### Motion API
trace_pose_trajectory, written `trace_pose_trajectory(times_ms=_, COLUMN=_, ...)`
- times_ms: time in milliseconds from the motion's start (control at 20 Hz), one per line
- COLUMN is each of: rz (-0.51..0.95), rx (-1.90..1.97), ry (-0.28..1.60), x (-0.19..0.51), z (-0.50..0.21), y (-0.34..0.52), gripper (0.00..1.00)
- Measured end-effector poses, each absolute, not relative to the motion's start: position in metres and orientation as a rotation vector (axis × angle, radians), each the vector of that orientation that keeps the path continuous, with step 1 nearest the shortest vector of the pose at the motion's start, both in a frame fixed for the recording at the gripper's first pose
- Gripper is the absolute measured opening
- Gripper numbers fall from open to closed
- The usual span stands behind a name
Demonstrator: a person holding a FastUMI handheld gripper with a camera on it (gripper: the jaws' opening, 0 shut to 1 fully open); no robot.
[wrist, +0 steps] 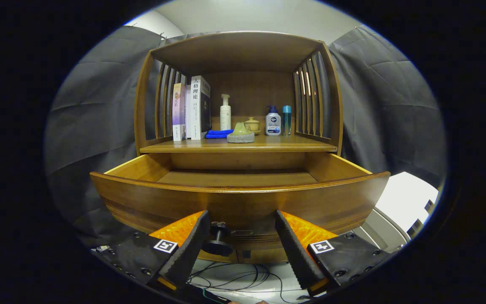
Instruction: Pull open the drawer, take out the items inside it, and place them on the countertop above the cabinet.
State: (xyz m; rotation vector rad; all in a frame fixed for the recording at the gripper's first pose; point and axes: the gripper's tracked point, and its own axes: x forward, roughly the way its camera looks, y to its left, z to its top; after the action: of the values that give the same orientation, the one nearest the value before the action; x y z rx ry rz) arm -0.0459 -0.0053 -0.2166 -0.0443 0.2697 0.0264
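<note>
The tool (240,226) stands wide with its ribbed fingers either side of the round dark knob (218,239), gripping nothing, on the curved glossy wooden front of the drawer (243,202), pulled open, and beyond on the bench (238,146) sit books (192,109), bottles (225,112) and a blue cloth (218,134).

Two books (191,109); three bottles (225,112) (one drawer (238,202))
</note>
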Motion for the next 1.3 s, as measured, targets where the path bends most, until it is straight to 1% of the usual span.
trace_pose_trajectory(times_ms=450, rz=0.017, rx=-0.020, ry=0.254, x=0.011, z=-0.215, y=-0.004, gripper=0.99)
trace_pose_trajectory(times_ms=900, rz=0.012, rx=0.017, ry=0.283, x=0.070, z=-0.219, y=0.001, gripper=0.99)
trace_pose_trajectory(times_ms=1300, rz=0.009, rx=0.017, ry=0.336, x=0.106, z=-0.221, y=0.004, gripper=1.00)
